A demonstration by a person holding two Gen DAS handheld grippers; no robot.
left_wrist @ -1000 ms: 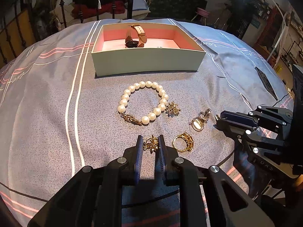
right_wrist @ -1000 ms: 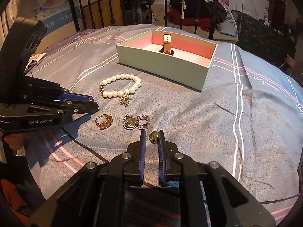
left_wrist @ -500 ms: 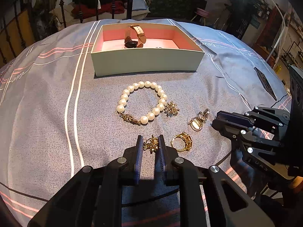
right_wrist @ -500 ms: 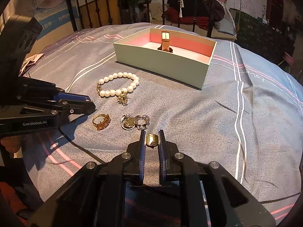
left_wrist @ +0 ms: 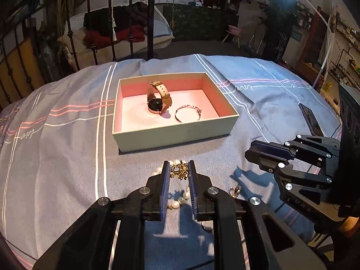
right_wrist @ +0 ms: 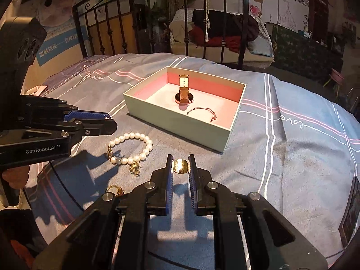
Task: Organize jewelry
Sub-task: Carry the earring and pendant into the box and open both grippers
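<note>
A pale green box with a pink inside (left_wrist: 175, 132) (right_wrist: 180, 121) lies on the bed. In it stand a watch (left_wrist: 158, 100) (right_wrist: 184, 92) and a thin bangle (left_wrist: 187, 113) (right_wrist: 202, 112). My left gripper (left_wrist: 178, 172) is shut on a small gold ornament (left_wrist: 180, 171), held above the bed in front of the box. My right gripper (right_wrist: 180, 165) is shut on a gold ring (right_wrist: 180, 166), also lifted. A pearl bracelet (right_wrist: 132, 145) (left_wrist: 180, 199) and another gold ring (right_wrist: 114, 189) lie on the bedspread.
The blue-grey bedspread with white and pink stripes (left_wrist: 67, 148) covers the bed. A dark phone (left_wrist: 310, 119) (right_wrist: 349, 209) lies at the right. A black metal bed frame (right_wrist: 157, 22) stands behind. The other gripper shows at the side of each view (left_wrist: 292, 157) (right_wrist: 56, 126).
Both grippers have risen off the bedspread with their pieces and moved toward the box. The box's inside, with the bangle, now shows from above.
</note>
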